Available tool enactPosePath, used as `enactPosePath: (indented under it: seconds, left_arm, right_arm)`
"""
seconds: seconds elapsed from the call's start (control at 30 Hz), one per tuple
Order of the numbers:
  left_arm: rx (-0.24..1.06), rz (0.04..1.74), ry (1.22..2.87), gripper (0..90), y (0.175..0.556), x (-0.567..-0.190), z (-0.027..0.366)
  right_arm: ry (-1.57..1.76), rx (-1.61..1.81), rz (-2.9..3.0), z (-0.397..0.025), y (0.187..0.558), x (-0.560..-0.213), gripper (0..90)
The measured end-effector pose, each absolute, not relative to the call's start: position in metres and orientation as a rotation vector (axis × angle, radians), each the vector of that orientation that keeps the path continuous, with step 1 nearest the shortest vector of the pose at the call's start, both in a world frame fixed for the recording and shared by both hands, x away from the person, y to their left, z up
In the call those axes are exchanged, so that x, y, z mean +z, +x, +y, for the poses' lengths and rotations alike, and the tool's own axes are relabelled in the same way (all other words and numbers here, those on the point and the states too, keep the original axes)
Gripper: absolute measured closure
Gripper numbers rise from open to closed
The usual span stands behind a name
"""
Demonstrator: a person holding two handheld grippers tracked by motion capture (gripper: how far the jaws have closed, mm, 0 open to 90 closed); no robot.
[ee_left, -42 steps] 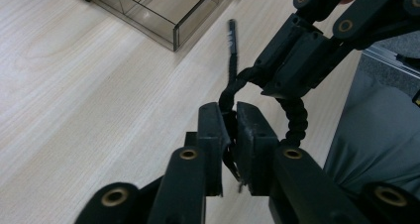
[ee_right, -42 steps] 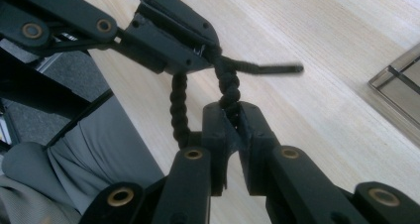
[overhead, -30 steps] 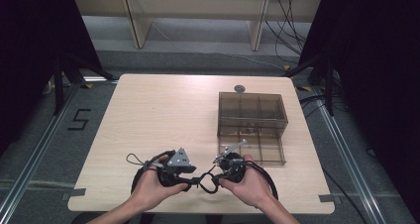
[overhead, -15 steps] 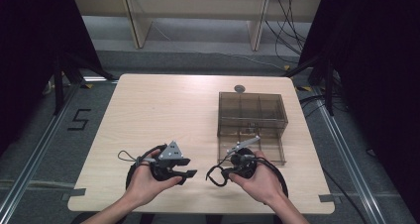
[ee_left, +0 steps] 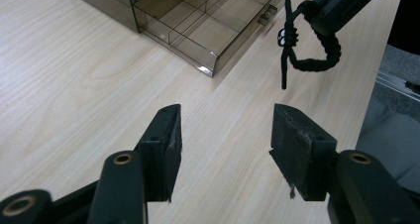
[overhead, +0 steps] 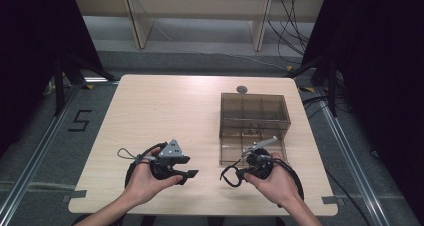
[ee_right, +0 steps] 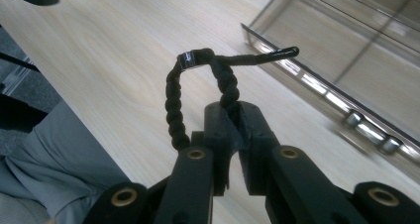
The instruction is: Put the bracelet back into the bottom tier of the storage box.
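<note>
My right gripper (ee_right: 234, 116) is shut on a black braided cord loop (ee_right: 173, 102), which curls up from the jaws and ends in a shiny stiff tip. In the high view the right gripper (overhead: 241, 171) holds the cord loop (overhead: 228, 176) near the table's front edge, left of the box's open drawer. My left gripper (ee_left: 225, 152) is open with nothing between its jaws, and the cord loop (ee_left: 313, 48) hangs ahead of it, a little to the right. The left gripper (overhead: 189, 168) points right toward the cord, a short gap away.
A smoky clear compartment box (overhead: 254, 115) stands on the right half of the wooden table (overhead: 150, 111), with its lower drawer (overhead: 235, 151) pulled out toward me. A small round grey object (overhead: 242, 89) sits at the far edge. Cables trail behind both grippers.
The two grippers were close together at the cord a second ago. They have drawn apart: the left one has moved left, the right one has kept the cord.
</note>
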State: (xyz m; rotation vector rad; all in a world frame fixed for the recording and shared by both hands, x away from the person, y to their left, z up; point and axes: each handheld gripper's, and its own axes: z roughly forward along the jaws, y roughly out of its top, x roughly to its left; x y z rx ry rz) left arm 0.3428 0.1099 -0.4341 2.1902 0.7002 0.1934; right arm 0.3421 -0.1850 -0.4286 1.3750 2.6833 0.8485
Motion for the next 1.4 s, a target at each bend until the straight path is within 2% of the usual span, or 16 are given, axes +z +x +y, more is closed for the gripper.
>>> enactPosePath:
  seconds: [0.17, 0.43, 0.63, 1.07, 1.4]
  left_arm:
    - [0.215, 0.697, 2.212, 42.2, 0.341, -0.435, 0.118]
    - [0.208, 0.799, 2.182, 39.6, 0.329, -0.456, 0.147]
    - [0.181, 0.819, 2.180, 38.2, 0.327, -0.469, 0.148]
    - [0.278, 0.836, 2.185, 35.1, 0.335, -0.474, 0.154]
    - [0.271, 0.851, 2.172, 35.0, 0.335, -0.475, 0.152]
  right_arm:
    - [1.386, 0.855, 2.670, -0.199, 0.340, -0.428, 84.0]
    - [1.441, 0.873, 2.642, -0.219, 0.341, -0.430, 83.9]
    - [1.483, 0.820, 2.578, -0.225, 0.343, -0.429, 83.8]
    - [1.580, 0.838, 2.547, -0.241, 0.344, -0.430, 83.7]
    - [1.552, 0.841, 2.522, -0.255, 0.350, -0.430, 83.6]
